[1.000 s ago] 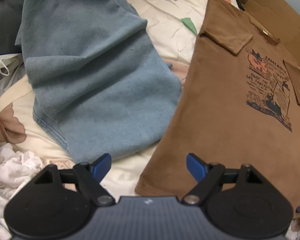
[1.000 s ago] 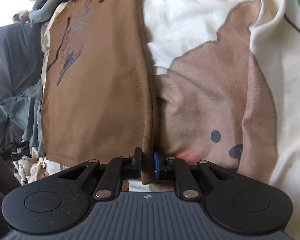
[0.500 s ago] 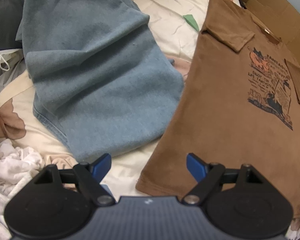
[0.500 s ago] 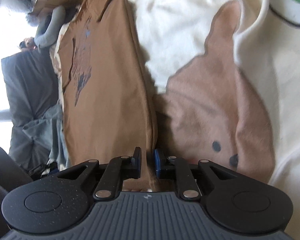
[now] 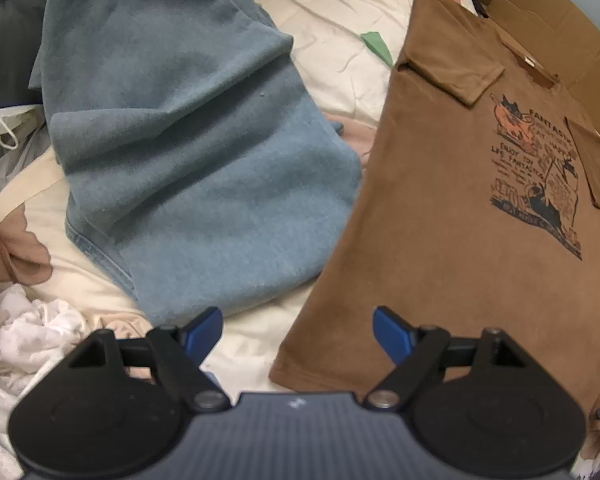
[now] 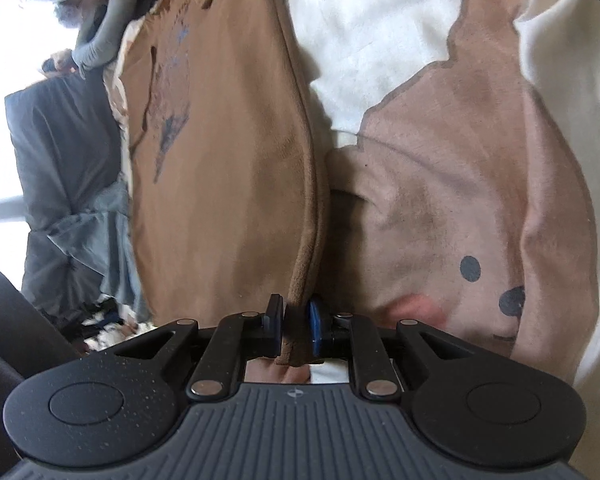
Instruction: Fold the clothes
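The left wrist view takes in the whole spread: the brown T-shirt (image 5: pixel 460 208) lies flat on the right half of the frame, its sleeves folded inward and its printed graphic facing up, with a blue garment (image 5: pixel 196 152) heaped on the left, close beside the shirt's edge. A crumpled white cloth (image 5: pixel 28 332) sits at the lower left, and a cardboard box (image 5: pixel 552 20) edges the upper right. Everything rests on a cream bedspread (image 5: pixel 340 40).

The right wrist view shows what the other cannot: the shirt's far side edge (image 6: pixel 220 140) lifted into a ridge at centre frame, running up the frame from the claw, and a bear print (image 6: pixel 480 200) on the bedspread filling the right side.

The left gripper (image 5: pixel 298 330) points steeply down above the shirt's lower corner, fingers spread wide and empty. The right gripper (image 6: pixel 296 322) angles more shallowly, its fingers pressed together, pinching the shirt's hem edge.
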Motion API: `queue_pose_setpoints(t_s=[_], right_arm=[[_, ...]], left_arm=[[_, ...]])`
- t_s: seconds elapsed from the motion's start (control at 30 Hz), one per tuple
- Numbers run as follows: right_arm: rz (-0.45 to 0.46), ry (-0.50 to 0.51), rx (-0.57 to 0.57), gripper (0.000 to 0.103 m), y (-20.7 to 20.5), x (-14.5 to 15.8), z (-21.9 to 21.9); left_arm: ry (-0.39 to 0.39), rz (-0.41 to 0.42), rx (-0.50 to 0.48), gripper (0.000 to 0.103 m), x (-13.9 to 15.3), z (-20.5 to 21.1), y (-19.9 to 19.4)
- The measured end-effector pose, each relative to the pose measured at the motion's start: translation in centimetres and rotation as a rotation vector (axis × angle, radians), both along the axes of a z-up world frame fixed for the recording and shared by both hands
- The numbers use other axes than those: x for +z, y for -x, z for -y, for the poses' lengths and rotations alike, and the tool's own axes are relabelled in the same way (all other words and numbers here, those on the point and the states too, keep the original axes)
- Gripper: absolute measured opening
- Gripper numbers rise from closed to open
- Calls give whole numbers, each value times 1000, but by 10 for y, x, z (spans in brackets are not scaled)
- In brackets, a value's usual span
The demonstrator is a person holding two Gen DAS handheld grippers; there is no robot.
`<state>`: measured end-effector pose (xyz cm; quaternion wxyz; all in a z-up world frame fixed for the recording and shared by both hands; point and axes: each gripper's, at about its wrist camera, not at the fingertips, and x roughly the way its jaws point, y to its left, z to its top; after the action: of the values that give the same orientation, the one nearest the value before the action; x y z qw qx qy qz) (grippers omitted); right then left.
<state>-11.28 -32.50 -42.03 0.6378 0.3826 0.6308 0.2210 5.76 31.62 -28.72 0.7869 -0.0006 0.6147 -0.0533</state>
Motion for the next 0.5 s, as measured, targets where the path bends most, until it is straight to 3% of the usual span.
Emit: queue_pose_setpoints(t_s=[0.17, 0.5], right_arm=[[7, 30, 23, 12, 0, 5, -1], [46, 197, 84, 6, 5, 24, 16]], left_arm=[[5, 0, -1, 84, 1, -3, -2], [24, -11, -17, 84, -10, -1, 1]])
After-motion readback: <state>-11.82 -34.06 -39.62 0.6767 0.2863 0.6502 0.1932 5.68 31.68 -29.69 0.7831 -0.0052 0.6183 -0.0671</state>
